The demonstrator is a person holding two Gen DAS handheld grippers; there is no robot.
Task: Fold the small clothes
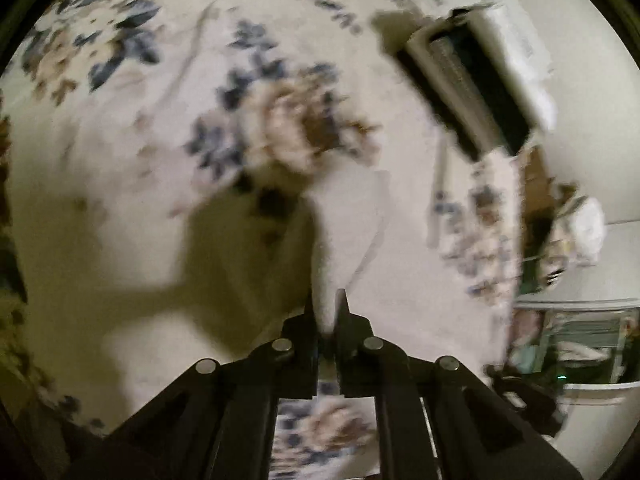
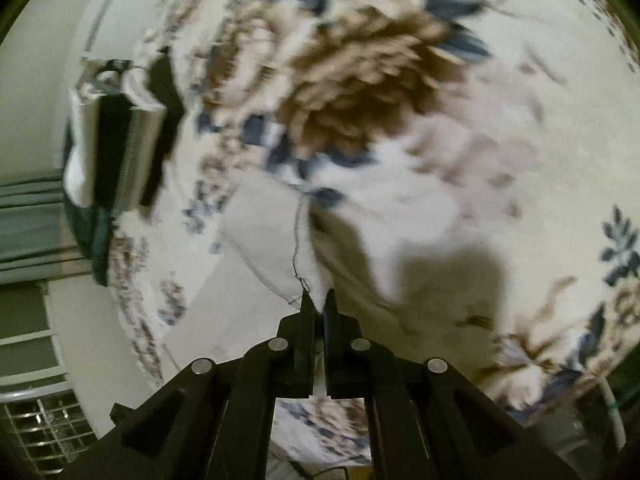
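Left gripper [image 1: 325, 300]: fingers nearly closed, pinching a fold of the white garment [image 1: 344, 232] between the tips — cloth rising straight ahead from the pinch. Right gripper [image 2: 319, 298]: fingers likewise drawn close, clamped on a white garment [image 2: 276, 240] corner with a dark loose thread [image 2: 295, 240] trailing from the hem just ahead of the tips. Beyond both pinches, a floral bedspread [image 1: 132, 152] in blue and brown underneath, blurred. Farther out, the opposite gripper in each view — black-and-white body [image 1: 476, 88] to the upper right in the left view, [image 2: 120, 136] to the left in the right view. Metal wire grille [image 2: 40, 428] at lower left.
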